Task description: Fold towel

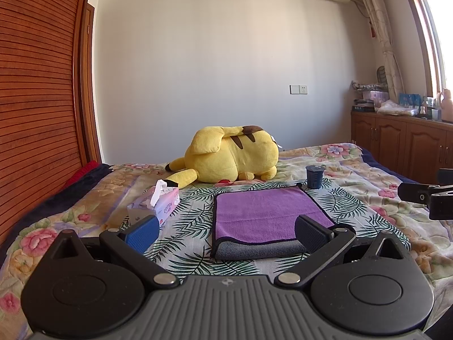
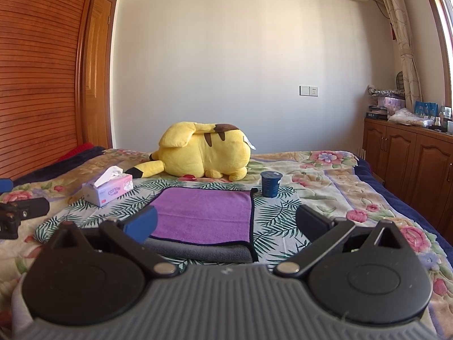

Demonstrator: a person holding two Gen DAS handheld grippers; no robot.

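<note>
A purple towel (image 1: 266,212) with a grey underside and dark trim lies folded flat on the bed, its grey fold edge facing me; it also shows in the right wrist view (image 2: 203,215). My left gripper (image 1: 226,233) is open and empty, held just short of the towel's near edge. My right gripper (image 2: 226,223) is open and empty, near the towel's near right corner. Each gripper shows at the edge of the other's view: the right one (image 1: 424,195) and the left one (image 2: 19,215).
A yellow plush toy (image 1: 229,155) lies behind the towel. A tissue box (image 1: 158,204) sits left of it and a dark blue cup (image 1: 314,177) at its far right corner. Wooden cabinets (image 2: 410,153) stand right of the bed, a slatted wardrobe (image 1: 36,99) to the left.
</note>
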